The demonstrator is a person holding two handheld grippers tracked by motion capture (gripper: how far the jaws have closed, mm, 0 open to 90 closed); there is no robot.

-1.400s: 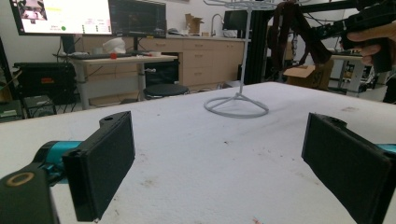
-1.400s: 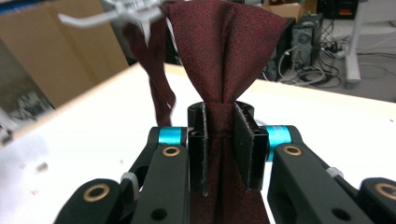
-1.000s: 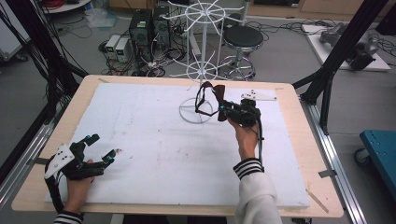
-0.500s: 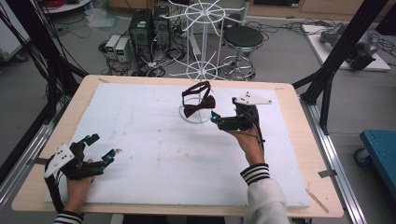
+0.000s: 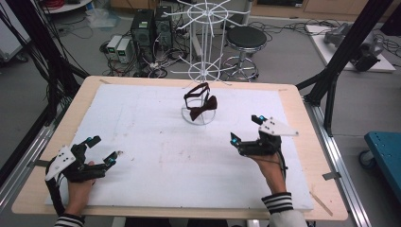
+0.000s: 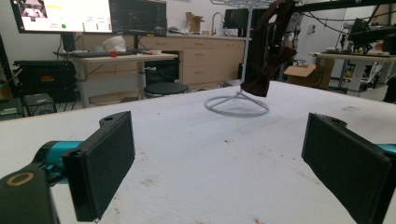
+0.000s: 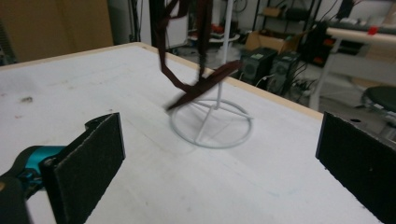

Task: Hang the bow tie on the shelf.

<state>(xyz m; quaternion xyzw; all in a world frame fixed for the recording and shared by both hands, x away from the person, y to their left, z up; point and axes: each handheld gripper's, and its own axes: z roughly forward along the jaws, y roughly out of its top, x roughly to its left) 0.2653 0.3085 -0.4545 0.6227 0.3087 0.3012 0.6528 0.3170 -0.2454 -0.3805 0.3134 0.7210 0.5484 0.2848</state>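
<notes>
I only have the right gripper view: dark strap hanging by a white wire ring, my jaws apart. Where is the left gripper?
Observer: The left gripper sits at the table's near left corner, jaws open, nothing between them.
Operator: What is the strap, really?
Observer: The high view shows a dark bow tie with its band looped up on the white wire stand.
Operator: Is my gripper touching it?
Observer: No. The right gripper is well short of the stand's ring base, with bare white table cover between.
</notes>
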